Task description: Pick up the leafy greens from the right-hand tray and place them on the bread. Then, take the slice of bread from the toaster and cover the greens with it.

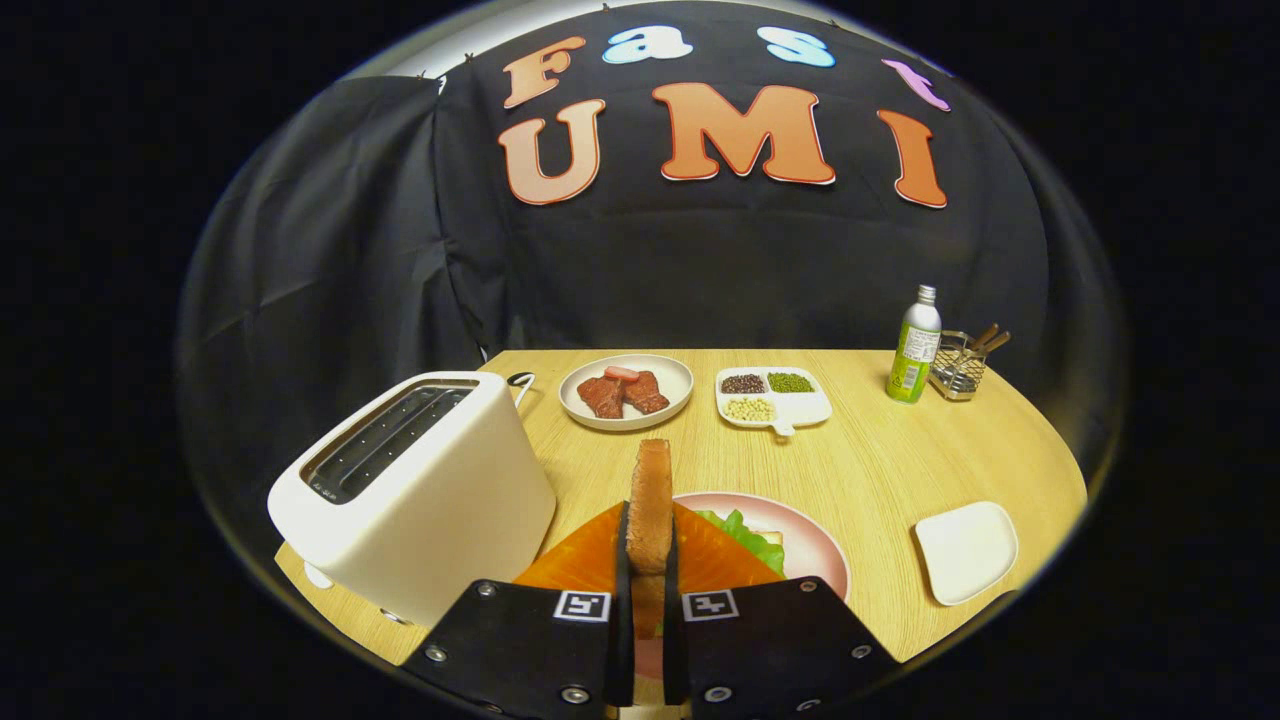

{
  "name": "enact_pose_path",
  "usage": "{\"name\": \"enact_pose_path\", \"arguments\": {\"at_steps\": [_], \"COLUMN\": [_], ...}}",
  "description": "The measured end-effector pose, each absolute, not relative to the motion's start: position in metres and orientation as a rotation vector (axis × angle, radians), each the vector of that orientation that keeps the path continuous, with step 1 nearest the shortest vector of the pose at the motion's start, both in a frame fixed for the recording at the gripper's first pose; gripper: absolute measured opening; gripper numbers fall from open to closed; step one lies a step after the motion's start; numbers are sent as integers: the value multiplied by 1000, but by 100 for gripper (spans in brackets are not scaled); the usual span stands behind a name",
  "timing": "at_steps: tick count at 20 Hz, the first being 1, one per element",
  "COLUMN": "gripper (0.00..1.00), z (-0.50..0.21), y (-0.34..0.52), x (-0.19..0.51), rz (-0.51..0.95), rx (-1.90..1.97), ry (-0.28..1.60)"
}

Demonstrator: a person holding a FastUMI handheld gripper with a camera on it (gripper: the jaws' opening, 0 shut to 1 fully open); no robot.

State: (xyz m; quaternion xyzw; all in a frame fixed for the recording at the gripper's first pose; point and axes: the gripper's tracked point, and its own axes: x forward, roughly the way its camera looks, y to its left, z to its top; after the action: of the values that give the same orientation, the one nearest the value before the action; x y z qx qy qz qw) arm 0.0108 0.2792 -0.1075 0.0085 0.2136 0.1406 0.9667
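Gripping a slice of bread [650, 500] on edge, upright, hand-held gripper [646, 560] clamped on it with both fingers [622, 580] pressing its two faces. Held above a pink plate [815, 550] on the wooden worktop [880, 470], just ahead of the fingers. Leafy greens [745, 535] already lying on that plate, on top of a bottom slice of bread [772, 538], only its pale edge peeking out beside the greens. Orange sheet [590, 560] spread over the near part of the plate, under the raised slice. White toaster [420, 490] standing just beside the gripper, to the left of the plate, slots showing dark. Farther back, a round white plate [670, 385] carrying two pieces of meat [622, 393] with a small pink item on top, and next to it a divided dish [812, 408] holding dark, green and pale beans. Green bottle [914, 345] upright near the far right corner, touching or nearly touching a wire basket [958, 370] with brown handles. Small white tray [966, 550] to the right of the pink plate, apart from it.
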Motion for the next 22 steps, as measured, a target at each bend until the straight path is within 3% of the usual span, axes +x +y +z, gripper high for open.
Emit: {"name": "enact_pose_path", "arguments": {"at_steps": [9,22], "gripper": [13,48], "z": [-125,-159], "y": [245,206], "x": [18,34], "rz": [291,275], "rx": [43,-1], "ry": [473,542]}}
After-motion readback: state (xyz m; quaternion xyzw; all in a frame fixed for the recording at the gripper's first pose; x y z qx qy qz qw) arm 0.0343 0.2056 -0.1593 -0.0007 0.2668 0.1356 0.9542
